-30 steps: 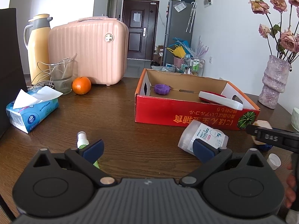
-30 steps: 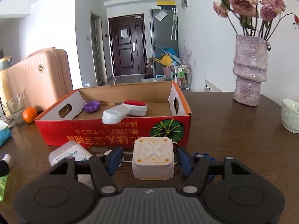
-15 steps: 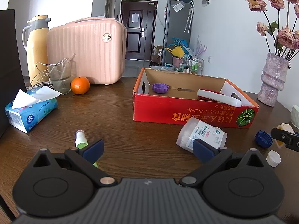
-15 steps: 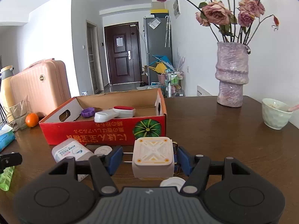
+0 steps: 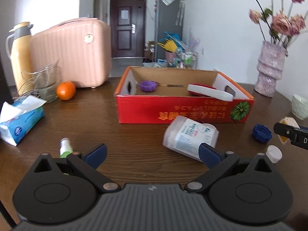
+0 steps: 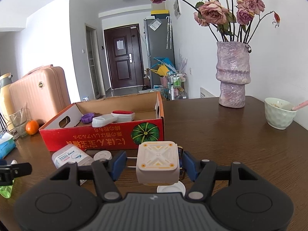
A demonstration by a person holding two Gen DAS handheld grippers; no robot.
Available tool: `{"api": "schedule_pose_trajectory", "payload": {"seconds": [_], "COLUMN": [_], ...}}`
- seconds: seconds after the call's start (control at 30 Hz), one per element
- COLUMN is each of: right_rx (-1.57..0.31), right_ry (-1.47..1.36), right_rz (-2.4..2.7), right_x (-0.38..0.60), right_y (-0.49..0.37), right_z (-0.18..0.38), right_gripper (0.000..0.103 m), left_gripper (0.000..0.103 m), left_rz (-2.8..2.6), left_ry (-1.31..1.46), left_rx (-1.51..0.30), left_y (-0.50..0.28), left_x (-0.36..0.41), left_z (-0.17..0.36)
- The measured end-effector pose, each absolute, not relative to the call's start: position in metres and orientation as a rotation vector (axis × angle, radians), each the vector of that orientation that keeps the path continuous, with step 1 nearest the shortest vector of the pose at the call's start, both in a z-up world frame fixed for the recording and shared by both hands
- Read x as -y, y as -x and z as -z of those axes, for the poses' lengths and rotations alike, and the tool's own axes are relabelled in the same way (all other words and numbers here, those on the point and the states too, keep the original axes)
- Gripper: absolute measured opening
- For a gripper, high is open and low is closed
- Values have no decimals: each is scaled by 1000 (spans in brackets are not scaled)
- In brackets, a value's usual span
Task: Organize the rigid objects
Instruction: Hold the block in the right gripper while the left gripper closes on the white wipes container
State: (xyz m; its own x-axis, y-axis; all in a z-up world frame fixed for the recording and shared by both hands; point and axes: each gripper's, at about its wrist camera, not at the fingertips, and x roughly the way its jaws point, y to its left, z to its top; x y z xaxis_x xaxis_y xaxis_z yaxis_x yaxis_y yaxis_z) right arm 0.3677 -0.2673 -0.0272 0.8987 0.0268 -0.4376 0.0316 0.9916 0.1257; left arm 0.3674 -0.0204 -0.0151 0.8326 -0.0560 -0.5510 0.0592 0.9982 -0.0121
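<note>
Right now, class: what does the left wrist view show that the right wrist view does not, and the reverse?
Only the left wrist view shows the blue cap on the table.

Only the right wrist view shows the cube's patterned top and the spoon in the bowl.

Both show the red box, purple cap, orange, pink suitcase and vase.

Bare table [image 5: 80, 119] lies open left of the red box [image 5: 173, 109], while a tipped bottle [image 5: 189, 137], blue cap [image 5: 261, 132] and white cap [image 5: 274, 154] crowd its near side, with vase [image 6: 233, 75] and bowl [image 6: 279, 113] standing farther right.
</note>
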Motion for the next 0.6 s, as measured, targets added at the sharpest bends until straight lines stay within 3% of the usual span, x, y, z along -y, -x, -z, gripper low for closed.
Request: {"api": "schedule_pose_trajectory", "payload": {"seconds": [0.6], "right_rx": [-457], "right_ry": [-156], "right_rz": [-5], "right_x": [273], "right_y": [-369], "right_z": [27], "right_gripper": [63], "left_gripper": [103], "left_rz": [145], "left_ry": [-316], "left_rx": [-760], "left_y": [-442], "left_x": [100], "left_z": [22]}}
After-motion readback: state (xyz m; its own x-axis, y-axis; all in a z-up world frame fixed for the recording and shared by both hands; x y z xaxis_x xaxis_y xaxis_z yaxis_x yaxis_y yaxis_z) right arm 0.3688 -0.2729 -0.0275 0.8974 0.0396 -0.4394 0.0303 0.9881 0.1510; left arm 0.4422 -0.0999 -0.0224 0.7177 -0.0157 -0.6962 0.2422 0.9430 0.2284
